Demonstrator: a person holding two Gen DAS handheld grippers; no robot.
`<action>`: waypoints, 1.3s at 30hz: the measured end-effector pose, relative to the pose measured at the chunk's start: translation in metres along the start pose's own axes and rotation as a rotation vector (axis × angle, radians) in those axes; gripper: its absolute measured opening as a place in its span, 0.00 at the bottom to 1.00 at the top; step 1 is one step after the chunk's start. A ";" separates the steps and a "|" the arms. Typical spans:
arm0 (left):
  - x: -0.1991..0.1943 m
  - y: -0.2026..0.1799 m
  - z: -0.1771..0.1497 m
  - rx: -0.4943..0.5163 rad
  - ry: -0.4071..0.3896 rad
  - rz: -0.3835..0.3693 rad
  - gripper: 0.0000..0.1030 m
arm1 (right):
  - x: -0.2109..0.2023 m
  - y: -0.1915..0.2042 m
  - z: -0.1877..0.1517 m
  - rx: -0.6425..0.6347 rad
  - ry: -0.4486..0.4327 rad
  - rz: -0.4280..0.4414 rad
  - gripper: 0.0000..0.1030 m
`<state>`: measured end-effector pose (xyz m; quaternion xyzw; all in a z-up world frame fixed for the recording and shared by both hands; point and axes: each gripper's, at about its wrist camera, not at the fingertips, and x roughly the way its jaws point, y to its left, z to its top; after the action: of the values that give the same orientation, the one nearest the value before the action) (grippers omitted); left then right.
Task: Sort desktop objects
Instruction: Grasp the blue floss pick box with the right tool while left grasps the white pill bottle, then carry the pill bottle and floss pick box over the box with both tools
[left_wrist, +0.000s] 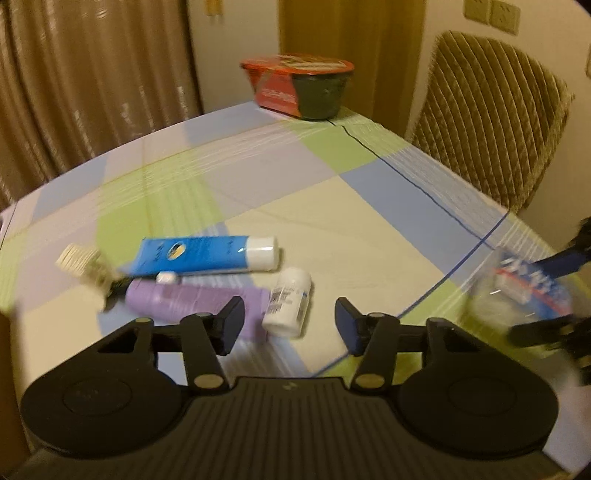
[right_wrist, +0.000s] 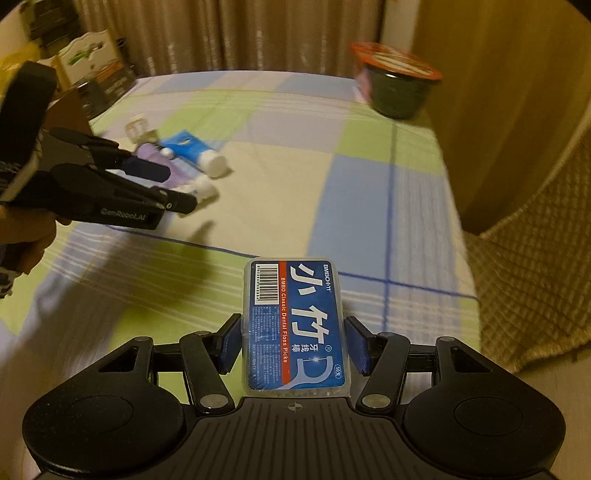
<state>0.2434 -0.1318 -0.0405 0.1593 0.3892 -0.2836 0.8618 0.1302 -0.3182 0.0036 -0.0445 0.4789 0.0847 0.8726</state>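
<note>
My right gripper (right_wrist: 293, 343) is shut on a blue dental floss pick box (right_wrist: 295, 325), pads on its two long sides, and holds it above the checked tablecloth (right_wrist: 332, 206). Seen from the left wrist, the same box (left_wrist: 532, 284) hangs at the right edge. My left gripper (left_wrist: 290, 325) stands open over a cluster of items: a white pill bottle (left_wrist: 288, 301) lying just beyond its fingertips, a purple bottle (left_wrist: 192, 299), a blue tube with a white cap (left_wrist: 207, 254) and a small cream-capped bottle (left_wrist: 81, 266). Nothing is between its pads.
A red-lidded instant noodle bowl (left_wrist: 303, 88) stands at the table's far corner. A padded chair (left_wrist: 491, 122) is pushed against the right edge. Curtains (left_wrist: 92, 74) hang behind the table. A hand (right_wrist: 26, 236) holds the left gripper (right_wrist: 179, 188).
</note>
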 end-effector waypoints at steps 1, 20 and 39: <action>0.005 -0.002 0.001 0.018 0.009 0.002 0.46 | -0.001 -0.002 -0.001 0.008 -0.002 -0.002 0.56; -0.028 -0.032 -0.057 -0.023 0.085 0.022 0.22 | -0.009 0.023 -0.007 -0.016 -0.027 0.078 0.56; -0.036 -0.041 -0.058 -0.013 0.089 0.053 0.22 | -0.027 0.017 -0.026 0.007 -0.040 0.071 0.56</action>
<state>0.1651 -0.1226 -0.0524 0.1763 0.4247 -0.2507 0.8519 0.0912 -0.3089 0.0129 -0.0228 0.4631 0.1149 0.8785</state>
